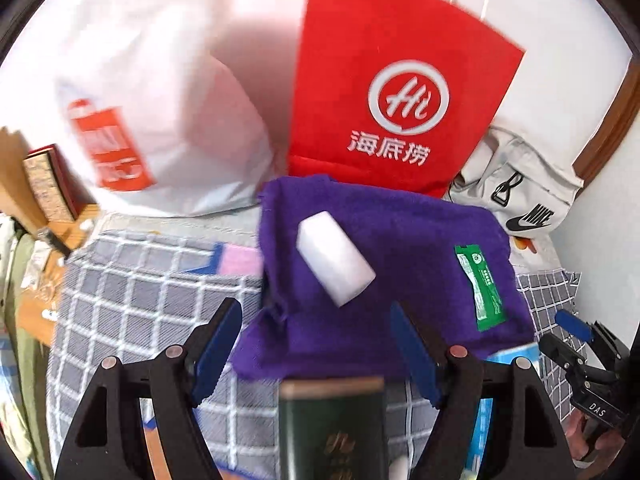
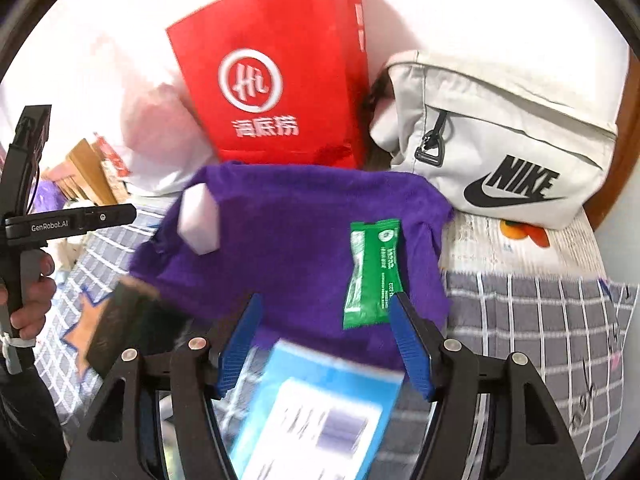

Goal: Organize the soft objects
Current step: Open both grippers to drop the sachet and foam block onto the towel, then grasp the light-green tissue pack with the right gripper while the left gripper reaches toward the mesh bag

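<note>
Two small things lie on the purple cloth in the middle of both views: a white foam block, its long side running from upper left to lower right, and a green packet that points up and down. The left gripper is wide open above a dark green box. The right gripper is wide open too, with a blue box between its fingers at the bottom.
</note>
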`<action>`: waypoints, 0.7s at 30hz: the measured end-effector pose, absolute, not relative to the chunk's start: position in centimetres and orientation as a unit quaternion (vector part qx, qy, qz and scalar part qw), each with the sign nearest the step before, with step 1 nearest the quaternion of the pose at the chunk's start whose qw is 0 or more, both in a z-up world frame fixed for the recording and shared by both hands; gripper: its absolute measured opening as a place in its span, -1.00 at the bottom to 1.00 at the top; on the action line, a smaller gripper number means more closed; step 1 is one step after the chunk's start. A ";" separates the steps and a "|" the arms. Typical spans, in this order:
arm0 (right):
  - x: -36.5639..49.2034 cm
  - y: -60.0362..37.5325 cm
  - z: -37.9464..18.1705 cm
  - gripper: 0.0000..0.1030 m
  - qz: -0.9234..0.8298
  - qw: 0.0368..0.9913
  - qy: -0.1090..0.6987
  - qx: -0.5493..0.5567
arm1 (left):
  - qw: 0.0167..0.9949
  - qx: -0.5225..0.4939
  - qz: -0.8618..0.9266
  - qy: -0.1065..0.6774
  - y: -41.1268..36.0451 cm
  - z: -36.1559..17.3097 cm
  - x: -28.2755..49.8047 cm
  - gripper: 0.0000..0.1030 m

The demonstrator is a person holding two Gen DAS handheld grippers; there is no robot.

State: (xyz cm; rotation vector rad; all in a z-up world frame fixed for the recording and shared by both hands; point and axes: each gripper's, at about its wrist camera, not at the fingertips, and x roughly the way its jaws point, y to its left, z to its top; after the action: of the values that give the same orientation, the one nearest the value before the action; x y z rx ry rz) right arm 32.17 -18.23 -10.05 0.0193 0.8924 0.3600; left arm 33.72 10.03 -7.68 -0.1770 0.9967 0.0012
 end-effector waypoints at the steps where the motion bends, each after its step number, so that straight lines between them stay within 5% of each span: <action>1: 31.2 -18.2 -9.7 0.28 0.175 0.888 0.426 0.012 | 0.876 -0.086 0.002 0.474 10.3 -7.3 32.8 0.46; 10: 22.8 -14.7 -9.0 0.28 0.232 0.878 0.419 -0.008 | 0.879 -0.094 0.009 0.467 11.4 -6.4 24.9 0.46; 15: 19.0 -12.7 -10.2 0.60 0.256 0.870 0.421 -0.011 | 0.875 -0.105 0.000 0.473 11.4 -7.8 21.3 0.46; 21: 17.5 -10.7 -12.1 0.63 0.236 0.870 0.433 -0.004 | 0.868 -0.107 -0.010 0.486 11.5 -9.9 18.6 0.46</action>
State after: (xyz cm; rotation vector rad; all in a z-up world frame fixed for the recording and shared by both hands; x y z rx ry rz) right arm 17.45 -10.69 -12.14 -0.0074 0.9056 0.4938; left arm 18.60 11.46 -9.94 -0.2230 1.0164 -0.0210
